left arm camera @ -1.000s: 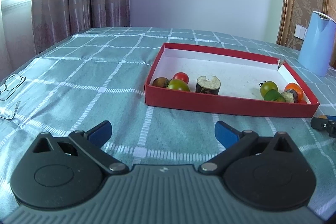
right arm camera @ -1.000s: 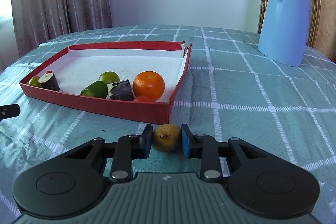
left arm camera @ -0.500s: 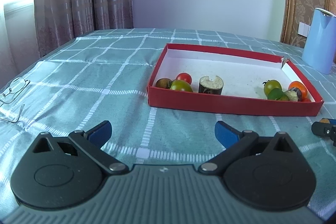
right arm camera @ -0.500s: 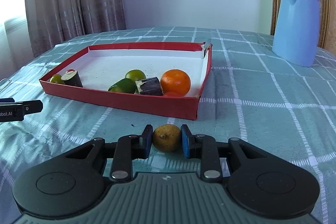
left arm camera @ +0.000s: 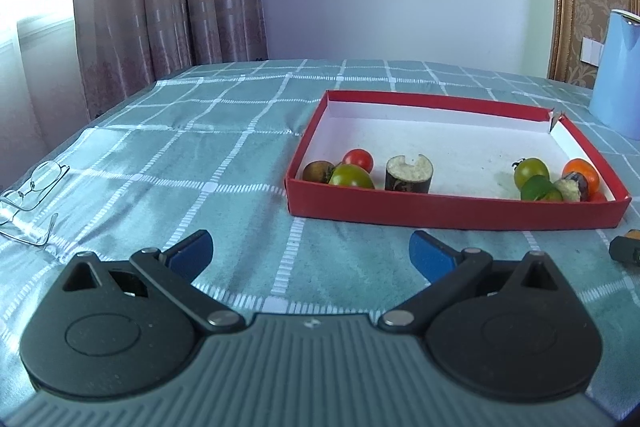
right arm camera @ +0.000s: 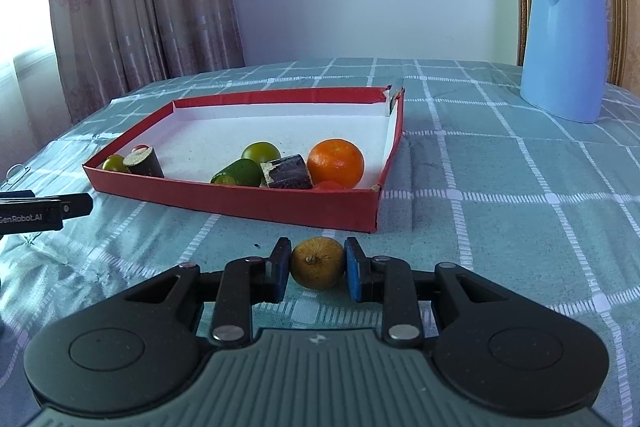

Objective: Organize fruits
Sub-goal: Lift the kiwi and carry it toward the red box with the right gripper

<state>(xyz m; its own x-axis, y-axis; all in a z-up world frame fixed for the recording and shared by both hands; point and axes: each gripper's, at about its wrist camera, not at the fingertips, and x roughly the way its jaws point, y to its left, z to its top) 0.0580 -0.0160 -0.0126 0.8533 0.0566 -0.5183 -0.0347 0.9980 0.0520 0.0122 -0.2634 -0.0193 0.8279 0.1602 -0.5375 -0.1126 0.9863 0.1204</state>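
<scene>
Between fruit (right arm camera: 317,262) and orange (right arm camera: 335,163): tray wall (right arm camera: 240,197).

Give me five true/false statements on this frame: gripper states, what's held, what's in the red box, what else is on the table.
1. The right gripper is shut on a small yellow-brown fruit. True.
2. The left gripper holds a cherry tomato. False: its fingers are spread wide with nothing between them.
3. The orange lies inside the red box. True.
4. The blue kettle stands inside the red box. False: it stands on the tablecloth, beyond the box's far right corner.
5. A pair of eyeglasses lies on the tablecloth left of the box. True.
</scene>
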